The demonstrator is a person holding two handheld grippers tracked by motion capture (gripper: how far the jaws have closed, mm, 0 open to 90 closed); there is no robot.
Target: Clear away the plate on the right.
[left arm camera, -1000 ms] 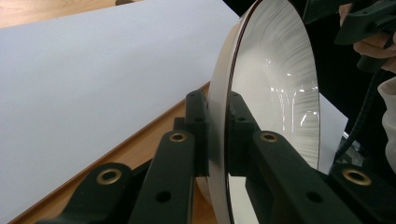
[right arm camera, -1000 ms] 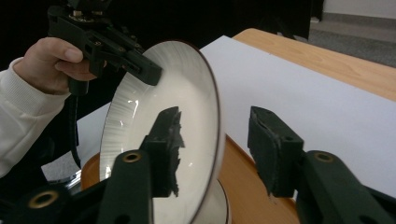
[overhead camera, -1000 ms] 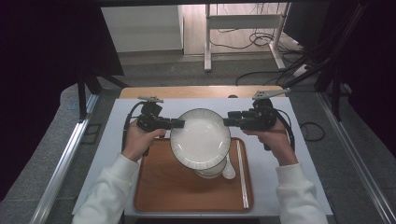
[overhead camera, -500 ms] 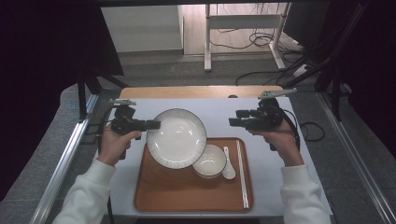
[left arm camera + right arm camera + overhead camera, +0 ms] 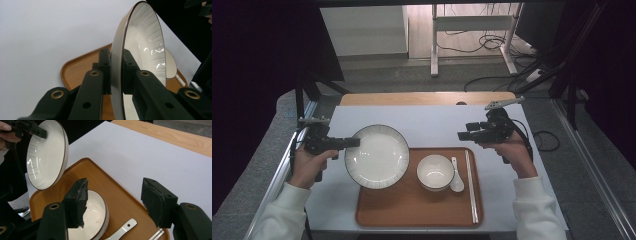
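Left tongs on white, dark-rimmed, ribbed plate.

My left gripper, at the frame's left, points right with jaws clamped, while my right gripper, upper right, has just been opening, empty.

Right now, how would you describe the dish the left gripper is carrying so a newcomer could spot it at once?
Start from the brown tray on the white table cover. Over its left edge hangs the large white plate, its rim pinched between the fingers of the left gripper. It is wider and shallower than the small bowl resting on the tray, with a thin dark rim line and fine radial streaks.
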